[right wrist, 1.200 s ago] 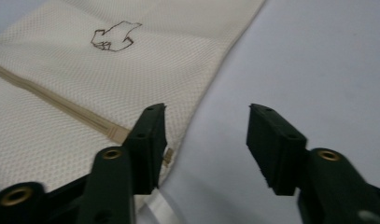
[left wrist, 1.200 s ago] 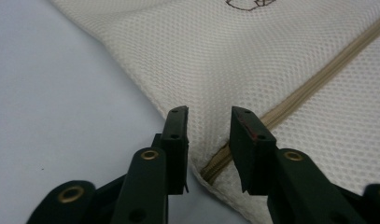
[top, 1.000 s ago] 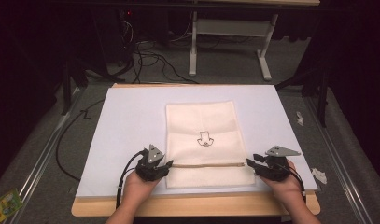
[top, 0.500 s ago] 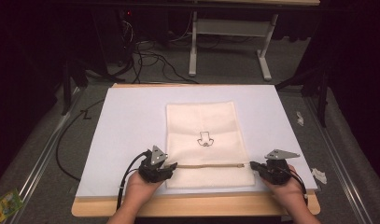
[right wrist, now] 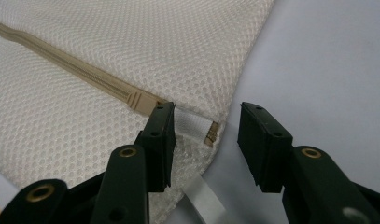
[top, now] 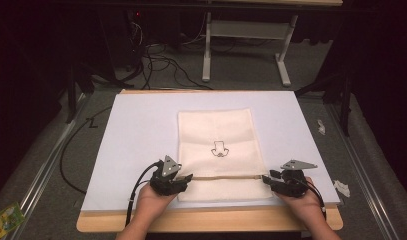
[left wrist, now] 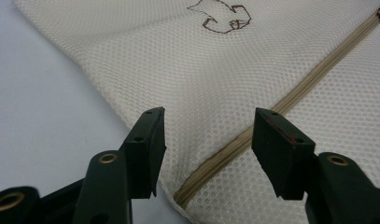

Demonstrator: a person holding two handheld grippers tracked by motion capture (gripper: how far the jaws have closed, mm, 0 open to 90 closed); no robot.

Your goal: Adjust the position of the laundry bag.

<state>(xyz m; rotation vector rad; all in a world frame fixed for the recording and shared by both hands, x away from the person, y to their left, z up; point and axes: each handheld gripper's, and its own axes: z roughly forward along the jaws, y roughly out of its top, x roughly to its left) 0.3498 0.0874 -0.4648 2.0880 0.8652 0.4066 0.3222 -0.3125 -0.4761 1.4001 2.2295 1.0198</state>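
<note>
A cream mesh bag (top: 216, 130) with a small dark line drawing (top: 219, 150) lies flat on the white board (top: 141, 130). A tan zipper (top: 226, 176) crosses it near the front edge. My left gripper (top: 187, 178) is at the zipper's left end. In the left gripper view it is open (left wrist: 206, 126), low over the mesh, and the zipper (left wrist: 290, 100) runs up between its jaws. My right gripper (top: 267, 179) is at the zipper's right end. It is open too (right wrist: 206, 119), with the bag's white tab (right wrist: 192, 123) and the zipper's end (right wrist: 138, 100) between its jaws.
The board rests on a wooden table whose edge (top: 206, 220) runs along the front. Crumpled white scraps (top: 341, 187) lie off the board at the right. A green packet (top: 3, 220) lies on the floor at lower left. Cables and desk legs (top: 207, 50) stand behind.
Both grippers have shifted only slightly at the two ends of the zipper, the left one a little toward the bag. The bag lies as before.
</note>
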